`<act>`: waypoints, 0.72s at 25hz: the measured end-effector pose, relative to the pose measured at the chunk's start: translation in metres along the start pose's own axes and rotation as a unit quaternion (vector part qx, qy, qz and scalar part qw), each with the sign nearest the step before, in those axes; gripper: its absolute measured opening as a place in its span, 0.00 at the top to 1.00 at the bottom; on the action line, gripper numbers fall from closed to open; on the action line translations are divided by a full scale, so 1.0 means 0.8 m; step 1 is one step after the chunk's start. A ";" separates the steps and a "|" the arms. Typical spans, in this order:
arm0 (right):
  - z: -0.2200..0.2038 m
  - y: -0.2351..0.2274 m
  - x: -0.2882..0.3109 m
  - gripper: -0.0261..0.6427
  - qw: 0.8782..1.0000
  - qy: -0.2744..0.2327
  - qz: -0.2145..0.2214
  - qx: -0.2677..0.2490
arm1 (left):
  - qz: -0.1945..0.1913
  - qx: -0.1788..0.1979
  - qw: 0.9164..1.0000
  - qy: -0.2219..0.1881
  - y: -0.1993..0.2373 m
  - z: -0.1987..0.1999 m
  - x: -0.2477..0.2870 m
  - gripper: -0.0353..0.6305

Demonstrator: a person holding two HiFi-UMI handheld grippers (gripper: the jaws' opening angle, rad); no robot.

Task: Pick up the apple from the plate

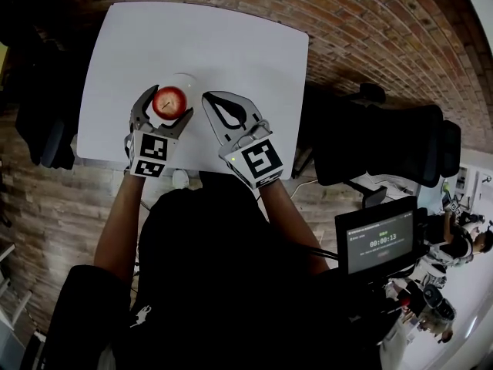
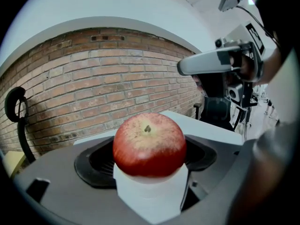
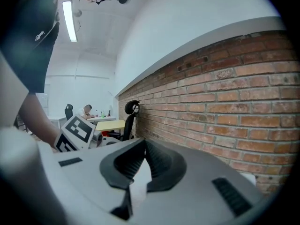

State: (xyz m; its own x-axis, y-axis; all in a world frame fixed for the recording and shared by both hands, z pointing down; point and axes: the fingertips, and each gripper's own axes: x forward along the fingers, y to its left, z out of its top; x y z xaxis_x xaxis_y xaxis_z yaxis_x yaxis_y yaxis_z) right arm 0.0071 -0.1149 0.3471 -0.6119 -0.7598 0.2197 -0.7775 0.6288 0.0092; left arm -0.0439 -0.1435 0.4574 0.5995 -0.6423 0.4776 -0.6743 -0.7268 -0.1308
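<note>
The left gripper point(image 1: 169, 104) has its jaws closed on the red apple point(image 1: 170, 101), one pad at each side. The apple is over the near part of the white plate point(image 1: 185, 79). I judge the grasp is done and the lift remains; I cannot tell if the apple is clear of the plate. The right gripper point(image 3: 144, 146), just right of the plate, has its jaws together with nothing between them. Far right of the plate, a small screen point(image 1: 379, 243) shows a timer, seemingly 00:00:13; other print is too small.
</note>
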 end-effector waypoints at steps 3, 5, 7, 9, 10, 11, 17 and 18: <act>0.005 0.005 -0.002 0.96 1.000 -0.007 -0.001 -0.001 | 0.002 0.007 1.000 -0.002 0.000 0.008 -0.014 0.32; 0.008 0.008 -0.004 0.96 1.000 -0.006 -0.001 -0.001 | 0.002 0.013 1.000 -0.003 0.000 0.014 -0.025 0.32; 0.010 0.012 -0.006 0.96 1.000 -0.004 0.000 -0.002 | 0.002 0.013 1.000 -0.005 0.001 0.019 -0.037 0.32; 0.016 0.013 -0.010 0.96 1.000 -0.012 -0.003 0.002 | 0.000 0.011 1.000 -0.009 -0.001 0.023 -0.045 0.32; 0.017 0.012 -0.013 0.96 1.000 -0.014 -0.005 0.007 | -0.001 0.012 1.000 -0.010 -0.002 0.025 -0.048 0.32; 0.018 0.010 -0.014 0.96 1.000 -0.015 -0.005 0.012 | -0.002 0.013 1.000 -0.011 -0.003 0.028 -0.050 0.32; 0.026 0.007 -0.019 0.96 0.999 -0.031 -0.007 0.013 | -0.003 0.009 0.999 -0.033 -0.008 0.051 -0.068 0.32; 0.027 0.008 -0.020 0.96 0.999 -0.032 -0.009 0.011 | -0.002 0.009 0.999 -0.039 -0.008 0.056 -0.072 0.32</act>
State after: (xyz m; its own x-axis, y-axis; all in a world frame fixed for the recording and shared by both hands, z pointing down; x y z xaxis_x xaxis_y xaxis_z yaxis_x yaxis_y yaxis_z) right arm 0.0084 -0.1023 0.3223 -0.6061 -0.7799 0.1560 -0.7905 0.6124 -0.0093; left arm -0.0552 -0.1128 0.3918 0.6349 -0.6555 0.4089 -0.6639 -0.7336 -0.1452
